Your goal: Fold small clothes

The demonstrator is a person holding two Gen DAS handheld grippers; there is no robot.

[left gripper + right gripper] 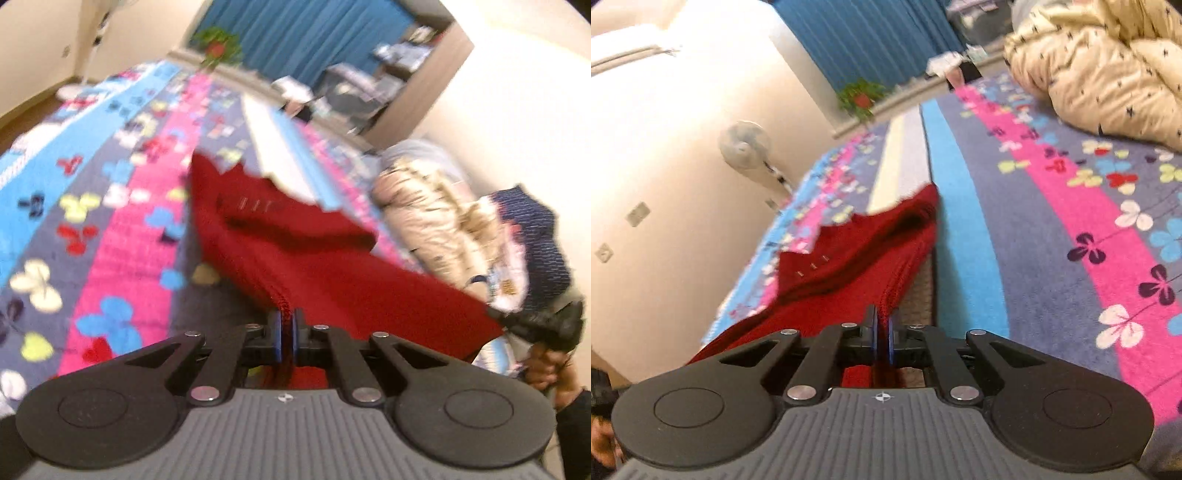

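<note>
- Landmark is the butterfly bedspread; its left side, past the red knit, is bare, lots of room there. Its left edge drops to floor and a cream wall.
- My left gripper is clamped on one edge of the red knit garment, fabric bunched between the pads.
- Garment lifted off the bedspread at my end, stretched between both tools, far end draped on the spread mid-bed.
- My right gripper is pinched on the other edge, knit squeezed between the jaws.
- Right of the garment: bare striped bedspread, then a beige quilted jacket piled at the right side, well apart from the knit.
- Blue curtain beyond the bedspread's far edge. Frames blurry.
</note>
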